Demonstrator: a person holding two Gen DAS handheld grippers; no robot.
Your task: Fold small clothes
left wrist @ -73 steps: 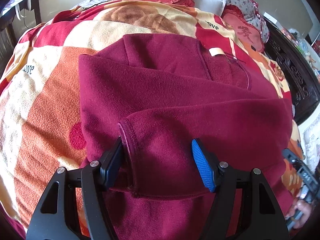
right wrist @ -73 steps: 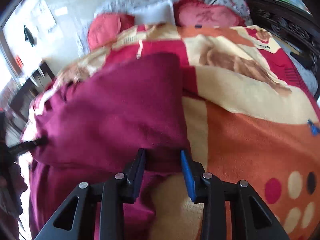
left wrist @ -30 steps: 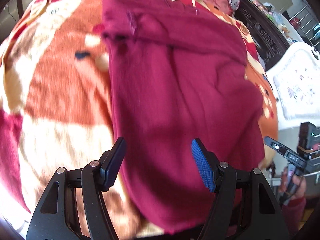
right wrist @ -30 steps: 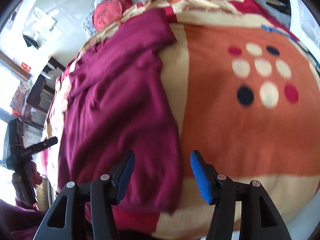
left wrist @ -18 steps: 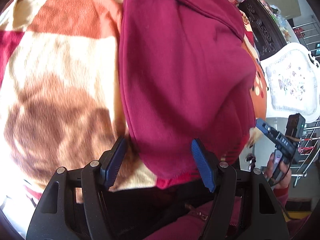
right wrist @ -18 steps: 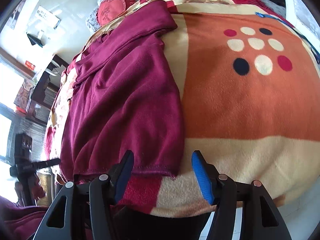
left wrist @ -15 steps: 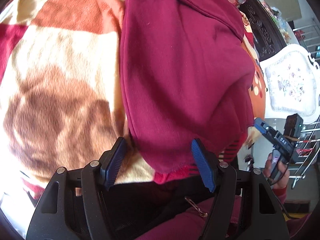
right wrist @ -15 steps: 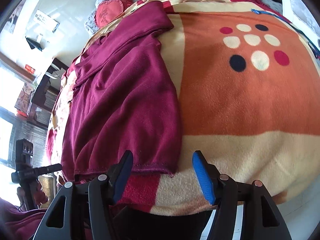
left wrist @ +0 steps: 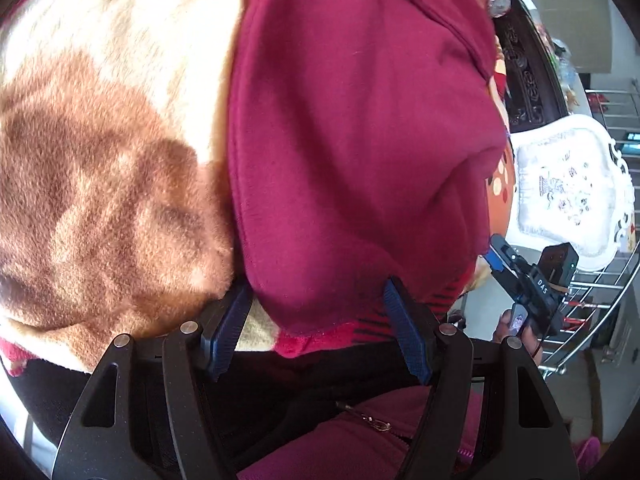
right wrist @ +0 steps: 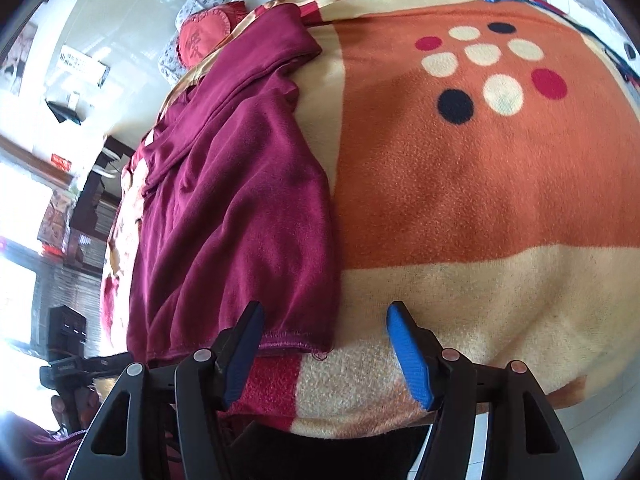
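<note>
Along the near edge of the orange, cream and red fleece blanket (right wrist: 460,200), a maroon fleece garment (right wrist: 240,208) is lying lengthwise, its hem reaching that edge. The left gripper (left wrist: 316,320) and right gripper (right wrist: 324,344) are being held at the hem, jaws spread, gripping nothing.

Garment (right wrist: 240,200) lies on blanket (right wrist: 460,208) on the bed, left-centre of right wrist frame, hem at bottom. Right gripper (right wrist: 324,348) bottom centre, jaws apart, straddling hem corner. Pillows (right wrist: 208,36) upper left. Left wrist frame: garment (left wrist: 360,140) centre-right, left gripper (left wrist: 320,328) at its lower hem.
</note>
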